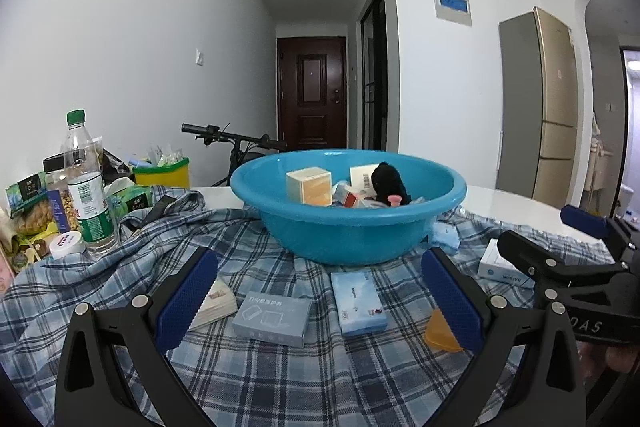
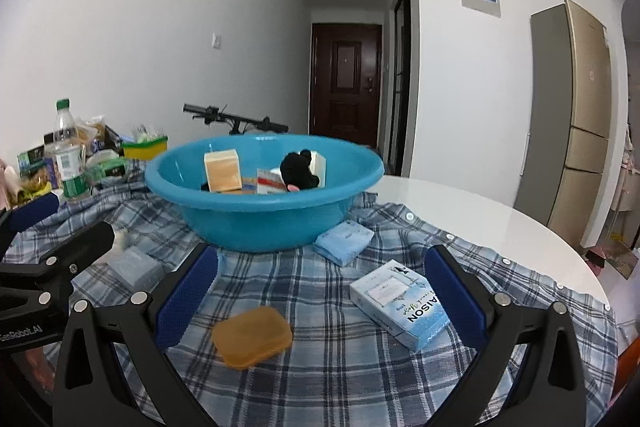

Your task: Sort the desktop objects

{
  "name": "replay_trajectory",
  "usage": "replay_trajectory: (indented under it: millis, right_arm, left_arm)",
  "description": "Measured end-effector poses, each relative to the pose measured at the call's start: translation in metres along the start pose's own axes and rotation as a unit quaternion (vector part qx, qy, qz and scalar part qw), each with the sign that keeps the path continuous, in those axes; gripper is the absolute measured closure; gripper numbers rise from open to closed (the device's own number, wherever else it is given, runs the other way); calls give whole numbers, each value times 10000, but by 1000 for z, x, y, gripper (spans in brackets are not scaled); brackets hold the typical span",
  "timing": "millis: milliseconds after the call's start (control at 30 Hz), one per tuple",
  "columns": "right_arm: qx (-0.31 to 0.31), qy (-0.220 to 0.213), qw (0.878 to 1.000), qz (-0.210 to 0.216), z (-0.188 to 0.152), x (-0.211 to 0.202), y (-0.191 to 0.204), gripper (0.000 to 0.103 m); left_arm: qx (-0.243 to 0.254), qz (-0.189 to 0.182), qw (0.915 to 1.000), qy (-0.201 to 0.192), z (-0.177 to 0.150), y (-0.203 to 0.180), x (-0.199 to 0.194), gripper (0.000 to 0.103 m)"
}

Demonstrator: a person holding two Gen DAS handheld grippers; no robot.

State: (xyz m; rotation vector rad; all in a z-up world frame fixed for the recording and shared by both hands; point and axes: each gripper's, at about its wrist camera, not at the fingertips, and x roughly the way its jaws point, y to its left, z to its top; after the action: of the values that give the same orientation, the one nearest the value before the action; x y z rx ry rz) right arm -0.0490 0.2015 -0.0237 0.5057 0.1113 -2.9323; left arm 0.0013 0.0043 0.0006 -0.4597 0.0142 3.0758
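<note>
A blue plastic basin stands on a plaid cloth and holds several small boxes and a black soft toy. My left gripper hangs open above a grey box and a light-blue tissue pack; a small book lies by its left finger. Over an orange soap-like case my right gripper is open, with a white-and-blue box near its right finger. Another pale-blue pack lies against the basin.
A water bottle, jars and snack packets crowd the table's left side beside a yellow bin. A white table edge curves at the right. A bicycle handlebar, a brown door and a tall fridge stand behind.
</note>
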Motion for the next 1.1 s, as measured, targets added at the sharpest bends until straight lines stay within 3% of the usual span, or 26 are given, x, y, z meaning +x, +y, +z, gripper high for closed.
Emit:
replay_trajectory:
  millis: [100,233,400,600,700,800,967,1100]
  right_arm:
    - [68,80,9999,-71,0,3,-5,0]
    - [-58,-193,9994,-270,2,-4,-7,0]
    - [85,-94,9998,-166,3,0,-15,0]
    - [220,-150,9996,-99,0,-3,-17,0]
    - [491,-46,9988,55,-1,-1,-21,0]
    - [381,33,9992,114,-2,1,-18,0]
    - [198,24,9996,216,-3,-1,-10,0]
    - [168,-2,9996,239,-3,-2,-8,0]
  left_arm:
    - [-59,-185,9996,180,0,4,6,0]
    - [-263,-474,9984,156,0,11,5,0]
    - [-289,-116,9995,70,0,11,3,0]
    - [-323,-303,9979,-476,4,12,-13,0]
    - [-181,-399,9981,-428,5,7,-13,0]
    - [-75,-529,9978,-382,4,1,-13,0]
    - [-61,-448,9974,-557,5,0,-20,0]
    - [-43,-415,9987,-282,4,1,-12,0]
